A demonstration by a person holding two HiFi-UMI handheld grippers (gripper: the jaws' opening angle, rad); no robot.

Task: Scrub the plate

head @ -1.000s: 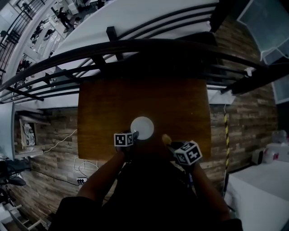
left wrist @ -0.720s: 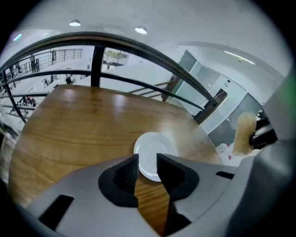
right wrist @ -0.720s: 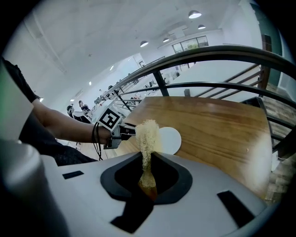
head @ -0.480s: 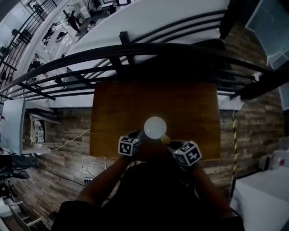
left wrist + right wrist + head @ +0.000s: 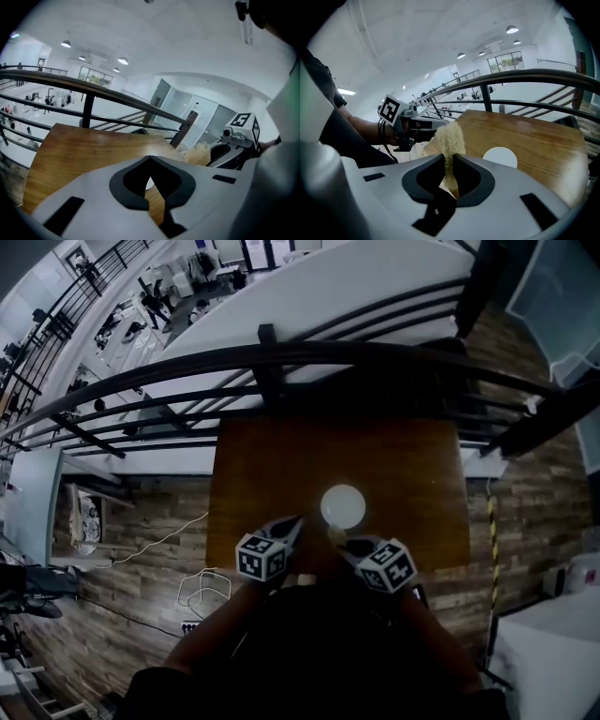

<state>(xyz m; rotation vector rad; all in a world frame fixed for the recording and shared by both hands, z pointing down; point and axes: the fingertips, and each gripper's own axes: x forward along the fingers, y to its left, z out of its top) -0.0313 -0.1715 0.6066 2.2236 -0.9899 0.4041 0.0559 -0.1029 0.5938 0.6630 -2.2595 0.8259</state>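
A small white plate (image 5: 343, 506) lies flat on the brown wooden table (image 5: 272, 465), towards its near edge; the right gripper view also shows the plate (image 5: 500, 157). My left gripper (image 5: 292, 524) hovers near-left of the plate, apart from it. Its jaws are shut and I see nothing held between them. Only a sliver of the plate (image 5: 149, 184) shows beyond the left gripper (image 5: 151, 161). My right gripper (image 5: 342, 542) hangs just near the plate's near rim, shut on a yellow sponge (image 5: 449, 138). That sponge (image 5: 199, 153) stands upright out of the jaws.
A dark metal railing (image 5: 272, 357) runs along the table's far side, with a drop to a lower floor beyond. Wood-plank flooring and a white cable (image 5: 202, 589) lie left of the table. My arms and torso fill the near edge.
My left gripper has drawn back near-left, away from the plate's left rim where it stood a second ago. The right gripper with the sponge has shifted left, closer to the plate.
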